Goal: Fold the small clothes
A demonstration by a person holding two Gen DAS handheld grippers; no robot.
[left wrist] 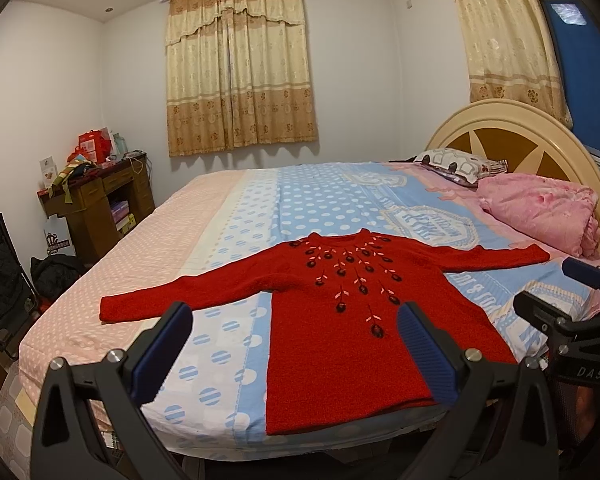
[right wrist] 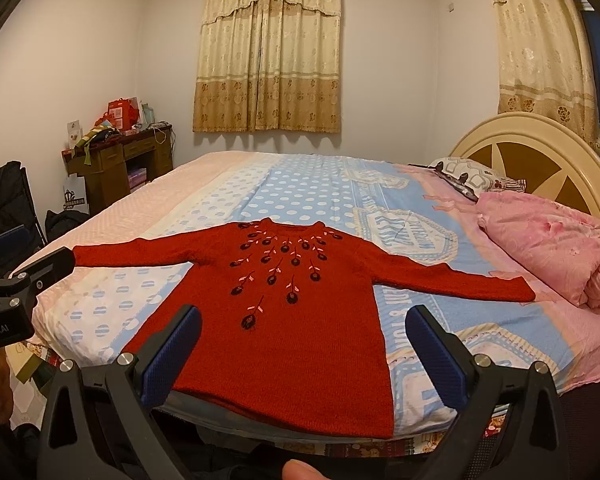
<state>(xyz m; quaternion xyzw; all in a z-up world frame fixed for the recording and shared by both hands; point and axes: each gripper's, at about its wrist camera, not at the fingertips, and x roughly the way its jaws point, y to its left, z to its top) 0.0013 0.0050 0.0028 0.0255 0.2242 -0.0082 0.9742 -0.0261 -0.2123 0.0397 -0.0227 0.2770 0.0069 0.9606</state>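
Warm, even ceiling light; sharp focus, strong fisheye edge bending.

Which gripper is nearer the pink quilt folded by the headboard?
Right. The right gripper hovers at the red sweater's hem on the side toward the pink quilt; the left gripper hovers farther away.

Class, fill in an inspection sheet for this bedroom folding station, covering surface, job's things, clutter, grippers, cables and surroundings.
Surface: bed with a dotted pink and blue sheet, smooth.
Job's things: red sweater lying flat, front up, both sleeves spread, hem at the near edge; unfolded.
Clutter: pink quilt and patterned pillow by the headboard, apart from the sweater.
Grippers: left gripper and right gripper open, hanging over the hem, holding nothing.
Cables: a thin cord on the wooden desk.
Surroundings: curtains drawn; desk piled with boxes.
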